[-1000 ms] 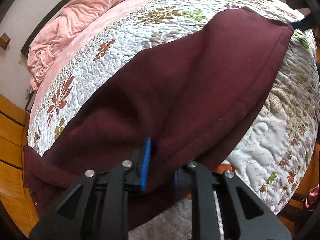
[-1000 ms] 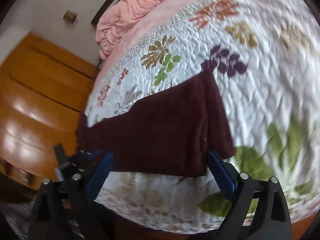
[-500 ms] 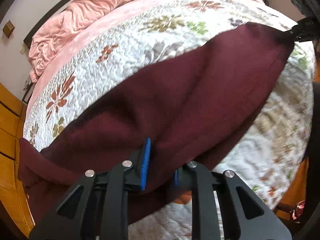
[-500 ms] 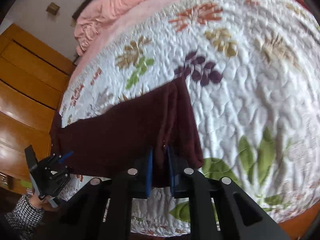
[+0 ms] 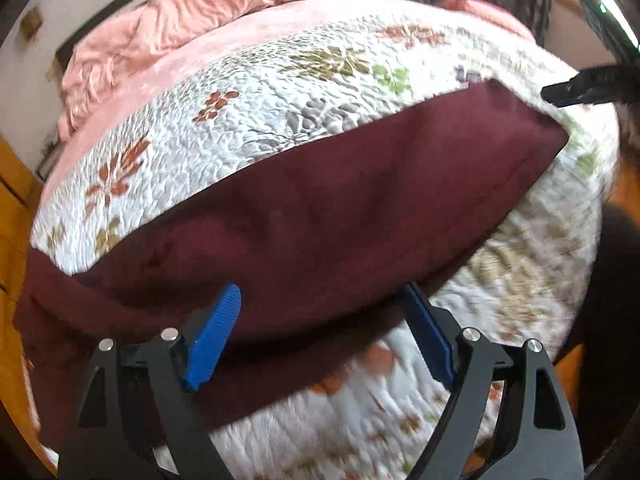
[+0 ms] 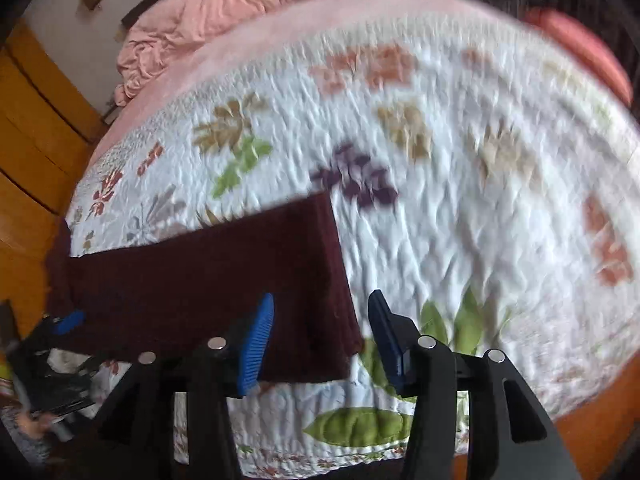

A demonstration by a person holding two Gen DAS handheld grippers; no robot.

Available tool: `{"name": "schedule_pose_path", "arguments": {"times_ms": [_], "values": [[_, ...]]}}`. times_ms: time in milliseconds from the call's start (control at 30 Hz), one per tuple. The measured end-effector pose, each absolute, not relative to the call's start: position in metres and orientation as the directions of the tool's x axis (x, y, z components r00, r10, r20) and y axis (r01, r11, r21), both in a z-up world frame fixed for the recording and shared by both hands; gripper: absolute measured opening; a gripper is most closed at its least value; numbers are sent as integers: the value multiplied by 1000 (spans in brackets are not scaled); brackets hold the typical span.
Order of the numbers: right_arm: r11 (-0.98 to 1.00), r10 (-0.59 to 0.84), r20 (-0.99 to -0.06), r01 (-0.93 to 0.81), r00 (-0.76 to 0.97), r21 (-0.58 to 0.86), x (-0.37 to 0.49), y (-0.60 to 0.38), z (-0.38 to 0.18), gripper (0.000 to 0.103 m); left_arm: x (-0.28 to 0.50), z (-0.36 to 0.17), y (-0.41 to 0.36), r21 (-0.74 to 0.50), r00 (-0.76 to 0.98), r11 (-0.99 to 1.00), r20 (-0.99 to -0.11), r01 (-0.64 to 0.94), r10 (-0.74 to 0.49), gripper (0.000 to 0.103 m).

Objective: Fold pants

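The dark maroon fleece pants lie doubled lengthwise along the near edge of the white floral quilted bedspread; left gripper and right gripper are opening, fabric released, so the fold settles flat

Blurring across the floral quilt in the right wrist view, smearing its flowers. Running off the left edge and hanging over the bed's side: one end of the maroon pants. Hiding behind the fabric: part of the left gripper far pad. Smearing near the lower corner, a hand, indistinct.
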State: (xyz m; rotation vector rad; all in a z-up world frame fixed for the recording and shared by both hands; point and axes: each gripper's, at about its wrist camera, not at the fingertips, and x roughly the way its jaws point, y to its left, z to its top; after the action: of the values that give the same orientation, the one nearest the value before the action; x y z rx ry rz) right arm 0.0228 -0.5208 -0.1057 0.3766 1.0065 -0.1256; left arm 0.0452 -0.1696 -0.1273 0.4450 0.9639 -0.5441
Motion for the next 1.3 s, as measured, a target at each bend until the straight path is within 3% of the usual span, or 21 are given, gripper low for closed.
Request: {"name": "schedule_pose_path", "arguments": {"times_ms": [133, 233, 300, 400, 633, 700, 767, 800, 1033, 1133, 1300], "values": [[925, 273, -778, 67, 566, 374, 42, -457, -82, 51, 58, -109, -119, -75, 399, 878, -870, 473, -289, 82], [911, 407, -766, -160, 498, 380, 60, -371, -81, 56, 73, -97, -58, -182, 404, 939, -866, 291, -293, 82], [893, 442, -778, -302, 447, 334, 71, -308, -86, 68, 82, -89, -19, -184, 432, 964, -866, 189, -250, 82], [834, 499, -790, -447, 358, 324, 81, -230, -102, 70, 92, -82, 24, -176, 448, 981, -873, 81, -193, 82], [836, 456, -840, -465, 293, 291, 125, -161, -139, 70, 103, -83, 74, -187, 439, 982, -883, -2, -167, 82], [842, 444, -850, -457, 286, 286, 137, -159, -150, 58, 104, -88, 81, -199, 431, 980, -885, -12, -175, 82], [852, 423, -867, -442, 262, 282, 146, -159, -162, 18, 105, -92, 89, -209, 423, 978, -888, -22, -180, 82], [851, 427, -868, -437, 253, 291, 145, -162, -163, 12, 107, -93, 93, -214, 418, 977, -890, -26, -184, 82], [833, 448, -844, -480, 295, 275, 111, -156, -151, 9, 148, -78, 102, -163, 422, 984, -899, -68, -119, 87], [852, 418, -867, -449, 271, 271, 110, -152, -177, 10, 186, -67, 91, -76, 407, 994, -912, -74, -39, 88], [832, 512, -820, -387, 258, 398, 113, -171, -184, 10, 270, -81, 73, 106, 246, 990, -961, -96, 127, 89]]}}
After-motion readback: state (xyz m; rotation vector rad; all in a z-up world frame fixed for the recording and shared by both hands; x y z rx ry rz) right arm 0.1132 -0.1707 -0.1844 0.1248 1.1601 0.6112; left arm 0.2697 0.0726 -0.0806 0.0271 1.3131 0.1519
